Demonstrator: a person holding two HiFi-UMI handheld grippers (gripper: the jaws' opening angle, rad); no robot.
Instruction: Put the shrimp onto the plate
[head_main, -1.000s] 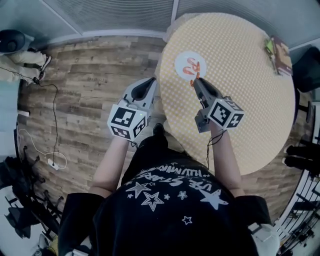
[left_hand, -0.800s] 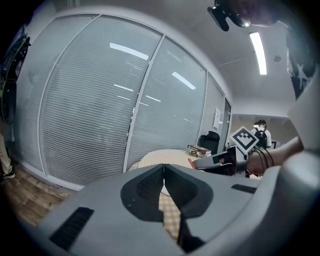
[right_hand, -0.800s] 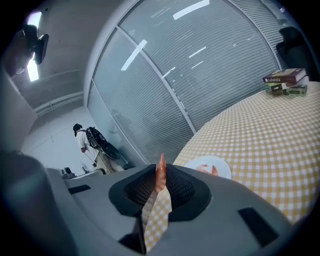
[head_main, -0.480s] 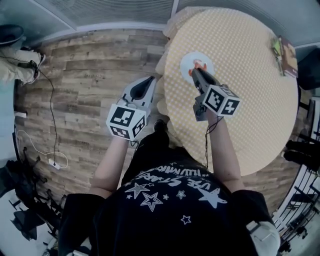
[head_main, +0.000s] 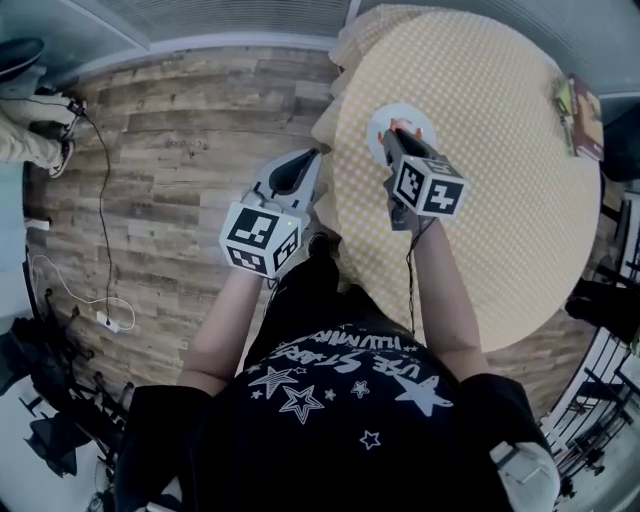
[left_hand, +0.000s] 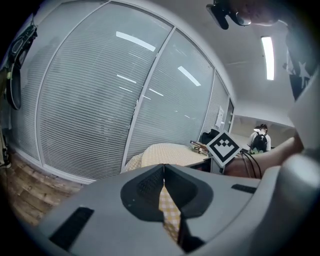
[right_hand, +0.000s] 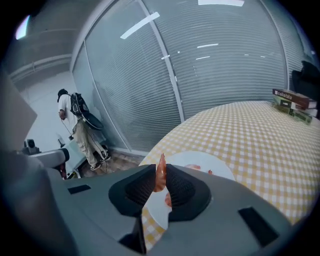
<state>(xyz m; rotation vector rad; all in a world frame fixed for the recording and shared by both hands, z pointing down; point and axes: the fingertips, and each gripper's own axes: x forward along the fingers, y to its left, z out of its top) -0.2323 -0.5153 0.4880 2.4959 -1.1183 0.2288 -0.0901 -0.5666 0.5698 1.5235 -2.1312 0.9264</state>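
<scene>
- Orange is the colour of the shrimp (right_hand: 160, 176), and it is pinched between the two jaws of the right claw (right_hand: 160, 172).
- The shrimp stands up tall, and its thin tip pokes out above the jaws.
- The right claw (head_main: 394, 136) hangs over the white plate (head_main: 378, 124), at the side of the plate nearest the person.
- I cannot tell if the shrimp touches the plate.
- In the right gripper view the plate (right_hand: 187, 158) shows just past the jaws and under them.
- More orange bits (right_hand: 194, 167) lie on the plate.
- The plate sits on a round table (head_main: 490, 170) with a yellow and white checked cloth, close to the left edge of the table.
- The left claw (head_main: 302, 163) is off the table, above the brown wooden floor (head_main: 170, 150), just beside the table edge.
- In the left gripper view the left claw (left_hand: 163, 173) has its jaws pressed together at the tips, and nothing is between them.
- A little bit of the checked cloth shows through the gap lower down.
- Some books (head_main: 582, 108) lie at the far right edge of the table, well apart from the plate.
- A person with a backpack (right_hand: 76, 122) stands far off by the big window blinds.
</scene>
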